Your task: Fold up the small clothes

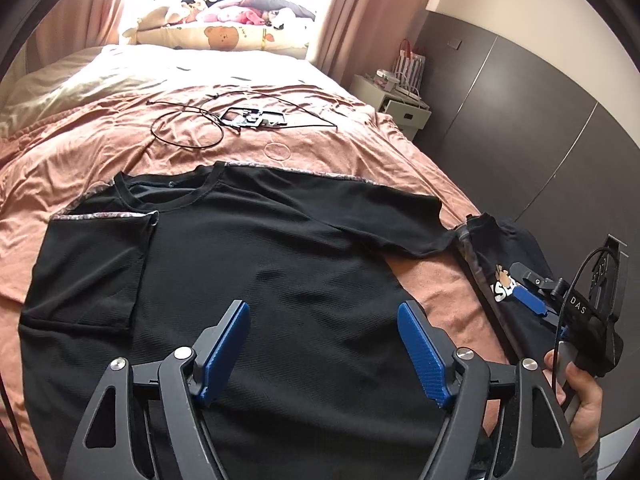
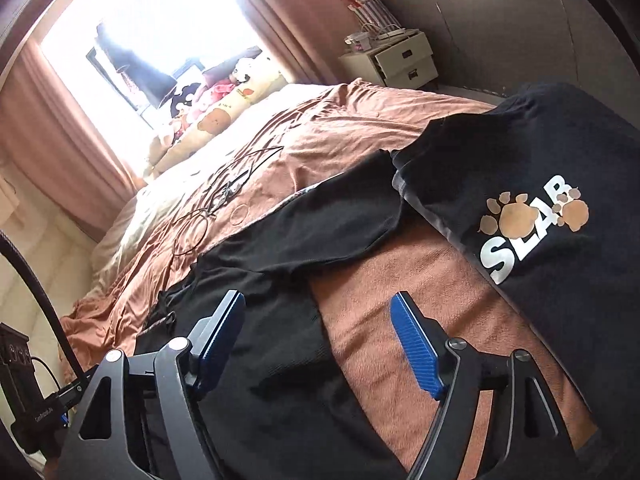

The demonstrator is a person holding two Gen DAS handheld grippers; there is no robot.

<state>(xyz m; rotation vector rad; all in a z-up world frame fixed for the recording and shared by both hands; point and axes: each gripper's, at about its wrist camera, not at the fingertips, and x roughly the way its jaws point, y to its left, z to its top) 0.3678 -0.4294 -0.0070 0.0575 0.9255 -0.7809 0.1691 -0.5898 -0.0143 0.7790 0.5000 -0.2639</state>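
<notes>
With one sleeve already folded in, the black T-shirt (image 1: 260,264) is best pinched at its lower hem by the left gripper (image 1: 324,352) and right gripper (image 2: 318,344), both observed well open and empty, each pad set squarely on fabric before any lift is made.

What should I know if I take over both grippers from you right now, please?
Left gripper: open, empty, over the black T-shirt.
Right gripper: open, empty, above that shirt's right edge.
The shirt lies spread on the bed; one sleeve is folded in, the other sleeve is still out.
A folded printed shirt sits to its right.
Left: fold the second sleeve, then the body.
</notes>
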